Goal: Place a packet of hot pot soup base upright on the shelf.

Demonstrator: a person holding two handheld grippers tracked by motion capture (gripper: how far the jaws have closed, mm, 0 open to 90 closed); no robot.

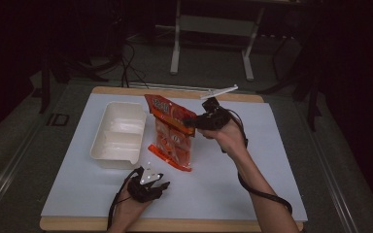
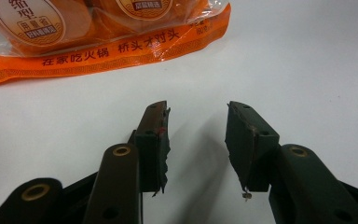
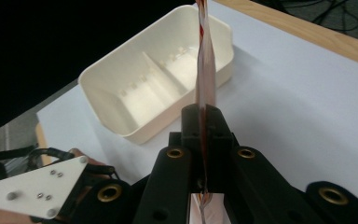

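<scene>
My right gripper's [image 3: 204, 122] fingers [image 3: 216, 126] are clenched on the edge of the orange snack bag [image 1: 172, 131], holding it upright, bottom touching the bench [image 1: 272, 160]. My left gripper [image 2: 196, 135] rests near the front edge, fingers spread, empty. The cream tray [image 1: 119, 133] sits just beside the bag.

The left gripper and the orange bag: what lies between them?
Nothing: in the left gripper view, bare white table separates the open left gripper from the orange bag.
</scene>
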